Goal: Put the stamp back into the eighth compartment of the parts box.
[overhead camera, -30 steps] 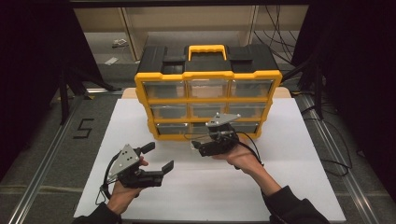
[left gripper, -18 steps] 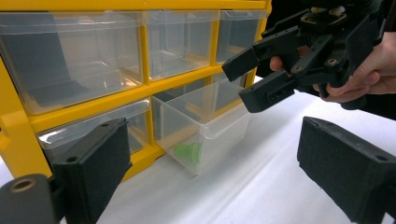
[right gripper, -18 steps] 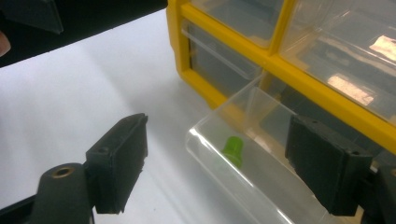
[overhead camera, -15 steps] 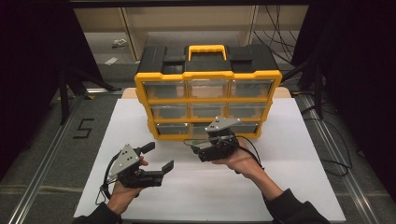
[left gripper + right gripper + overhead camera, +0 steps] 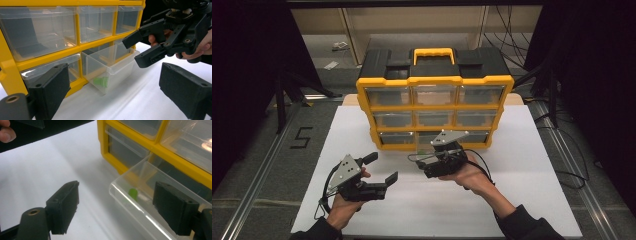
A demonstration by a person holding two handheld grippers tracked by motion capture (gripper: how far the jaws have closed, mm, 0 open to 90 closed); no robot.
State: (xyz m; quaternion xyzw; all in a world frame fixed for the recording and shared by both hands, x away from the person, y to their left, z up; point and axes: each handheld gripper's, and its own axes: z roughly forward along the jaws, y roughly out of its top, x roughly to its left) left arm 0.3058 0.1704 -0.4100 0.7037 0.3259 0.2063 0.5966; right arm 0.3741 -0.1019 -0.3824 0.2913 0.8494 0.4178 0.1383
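One yellow organizer (image 5: 435,80) stands at twelve o'clock on the one white table (image 5: 362,150). It has nine clear drawers, three rows of three; one drawer (image 5: 110,67), bottom middle, is pulled out. One green piece (image 5: 101,81) lies inside it. Two grippers are there: left (image 5: 381,169) at seven o'clock, right (image 5: 418,161) at six.

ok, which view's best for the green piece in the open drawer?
Left gripper view: the green piece sits in plain sight through the clear front of the drawer, its shape readable. Right gripper view shows it from above, blurred, close to that gripper's jaw. High view gives only a faint green speck behind the right gripper.
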